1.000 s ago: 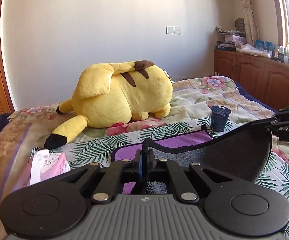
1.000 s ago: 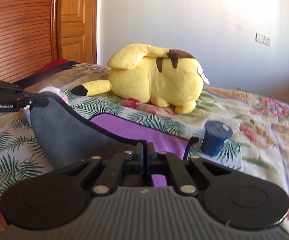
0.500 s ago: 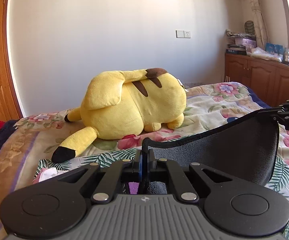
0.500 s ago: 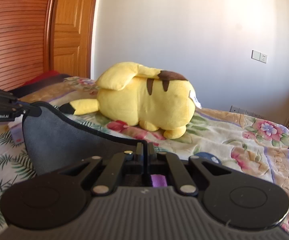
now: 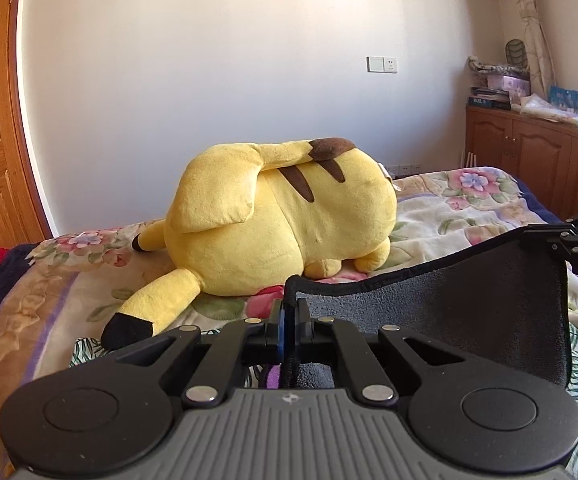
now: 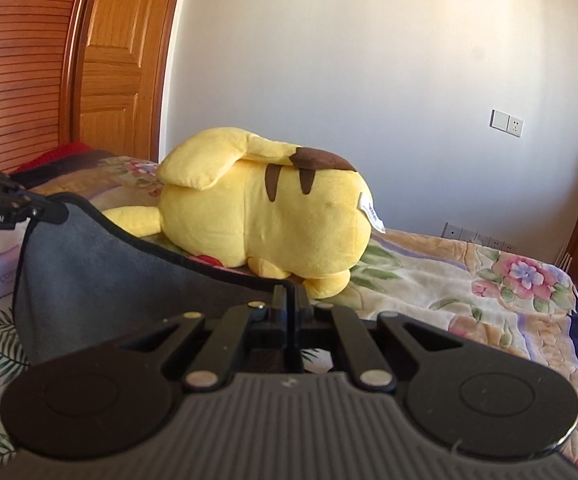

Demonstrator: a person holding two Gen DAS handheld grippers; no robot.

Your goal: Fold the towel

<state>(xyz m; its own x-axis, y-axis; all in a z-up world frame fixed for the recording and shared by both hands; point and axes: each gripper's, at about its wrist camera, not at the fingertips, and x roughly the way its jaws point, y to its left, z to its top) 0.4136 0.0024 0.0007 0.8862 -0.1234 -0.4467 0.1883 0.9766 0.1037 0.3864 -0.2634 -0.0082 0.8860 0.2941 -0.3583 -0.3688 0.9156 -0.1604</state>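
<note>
Both claws are clamped tight: the left gripper (image 5: 289, 312) and the right gripper (image 6: 289, 300) each pinch a top corner of the dark grey, black-edged terry towel (image 5: 469, 300). It hangs between them above the floral-quilted bed (image 6: 469, 280), long edge running claw to claw, so neither hand looks nearer and the fold should go forward toward the yellow plush toy (image 5: 289, 220).

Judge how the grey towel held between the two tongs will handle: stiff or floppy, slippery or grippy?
Probably floppy: the grey towel sags in a curve between the left tongs and right tongs. Likely grippy, since its nap looks fuzzy. It seems light, hanging from two pinched edges alone.
</note>
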